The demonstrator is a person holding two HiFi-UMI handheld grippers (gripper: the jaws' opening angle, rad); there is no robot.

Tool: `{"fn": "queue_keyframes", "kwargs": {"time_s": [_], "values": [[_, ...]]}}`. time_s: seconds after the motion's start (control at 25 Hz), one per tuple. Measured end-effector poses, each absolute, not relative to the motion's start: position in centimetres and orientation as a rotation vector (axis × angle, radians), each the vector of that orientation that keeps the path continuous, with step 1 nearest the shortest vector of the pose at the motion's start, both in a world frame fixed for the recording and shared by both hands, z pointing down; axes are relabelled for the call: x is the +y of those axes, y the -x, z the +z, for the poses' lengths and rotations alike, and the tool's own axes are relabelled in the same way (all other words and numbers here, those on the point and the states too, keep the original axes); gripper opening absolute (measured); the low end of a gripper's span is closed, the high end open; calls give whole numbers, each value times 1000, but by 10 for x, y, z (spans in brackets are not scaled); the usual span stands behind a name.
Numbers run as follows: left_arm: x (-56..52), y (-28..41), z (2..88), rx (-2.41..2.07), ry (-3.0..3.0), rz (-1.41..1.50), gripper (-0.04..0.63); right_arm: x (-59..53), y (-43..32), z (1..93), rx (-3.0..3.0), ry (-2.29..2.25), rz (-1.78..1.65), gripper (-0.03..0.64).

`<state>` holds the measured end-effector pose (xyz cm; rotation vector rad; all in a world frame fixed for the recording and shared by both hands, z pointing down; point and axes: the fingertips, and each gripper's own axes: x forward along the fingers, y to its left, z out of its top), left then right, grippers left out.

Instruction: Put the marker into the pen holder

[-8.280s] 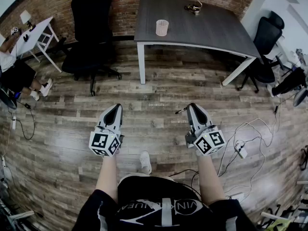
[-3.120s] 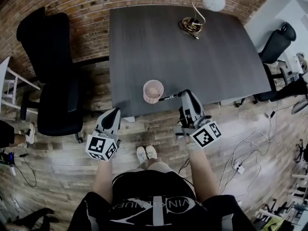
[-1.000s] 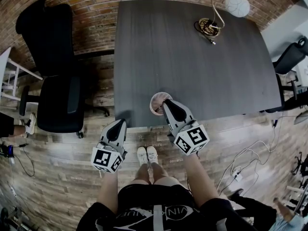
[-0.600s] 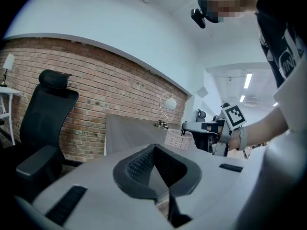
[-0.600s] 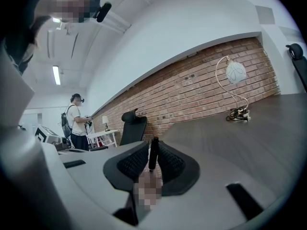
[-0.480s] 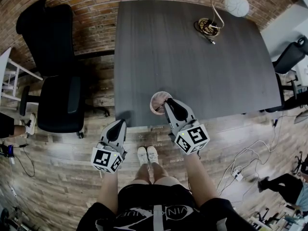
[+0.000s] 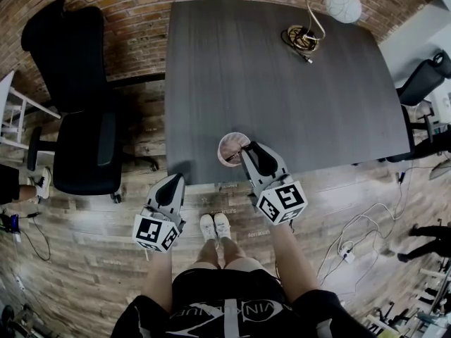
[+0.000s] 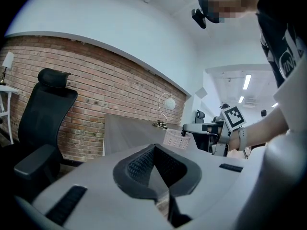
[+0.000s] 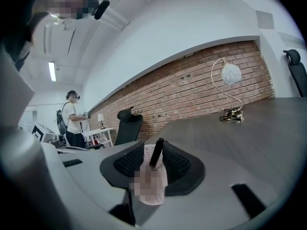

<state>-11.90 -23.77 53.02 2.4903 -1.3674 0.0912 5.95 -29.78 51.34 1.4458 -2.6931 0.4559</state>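
The right gripper (image 9: pixel 154 146) has just opened its jaws, and they stand loose on both sides of the black marker (image 9: pixel 157 153). The marker leans inside the pink pen holder (image 7: pixel 230 148) at the table's (image 7: pixel 282 83) near edge, so it looks put away. The left gripper (image 8: pixel 154 150) is closed on nothing

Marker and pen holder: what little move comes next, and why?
Probably draw the right hand-held gripper back. Its jaws have just been opening; the marker between them leans loose inside the pen holder, so it seems delivered.

Only unreadable white lettering shows, on the person's black shirt (image 7: pixel 211 303).
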Motion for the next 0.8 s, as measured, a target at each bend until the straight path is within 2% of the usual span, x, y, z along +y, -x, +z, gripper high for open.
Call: {"fn": "queue_keyframes", "kwargs": {"time_s": [0.8], "values": [[-231,117,529,-1356,-2493,84,12,-290,-77,520,-2679,-1519,572,146]]}}
